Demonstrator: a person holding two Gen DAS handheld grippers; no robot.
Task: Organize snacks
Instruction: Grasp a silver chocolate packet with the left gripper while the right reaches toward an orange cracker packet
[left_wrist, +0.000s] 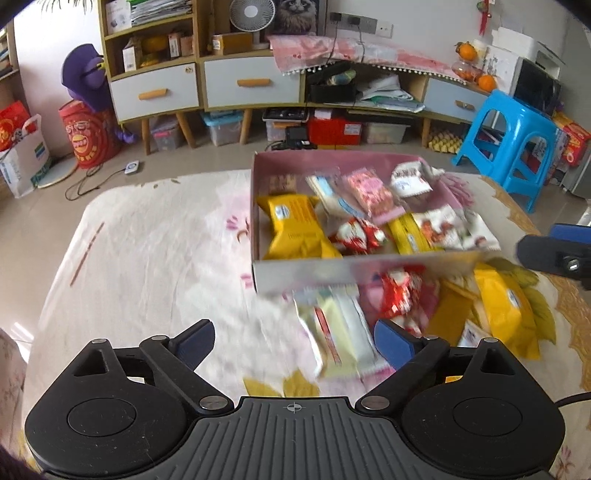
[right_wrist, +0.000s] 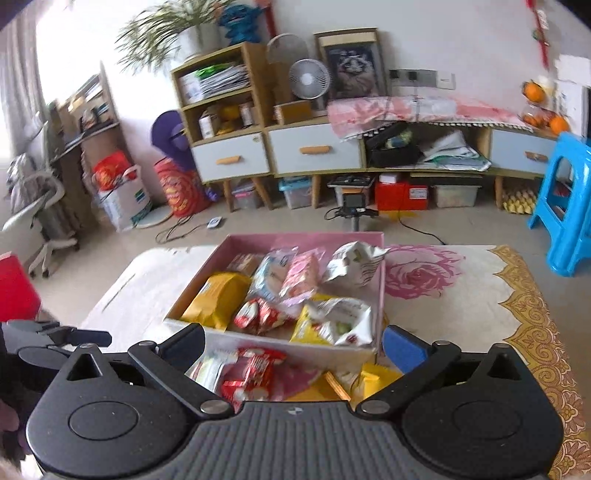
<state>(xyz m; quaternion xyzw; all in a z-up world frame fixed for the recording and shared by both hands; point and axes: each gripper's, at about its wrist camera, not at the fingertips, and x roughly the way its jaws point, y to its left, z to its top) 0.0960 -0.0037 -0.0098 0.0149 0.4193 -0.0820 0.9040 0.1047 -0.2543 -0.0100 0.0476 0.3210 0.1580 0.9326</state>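
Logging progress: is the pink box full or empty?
Partly full: the pink box holds several snack packets, while more packets lie outside.

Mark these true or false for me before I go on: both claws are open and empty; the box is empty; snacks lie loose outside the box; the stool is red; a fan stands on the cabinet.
1. Both claws are open and empty. True: the left claw and the right claw stand spread with nothing between the fingers.
2. The box is empty. False: it holds many packets, among them a yellow packet.
3. Snacks lie loose outside the box. True: a pale packet and a red packet lie on the cloth in front of it.
4. The stool is red. False: it is blue.
5. A fan stands on the cabinet. True.
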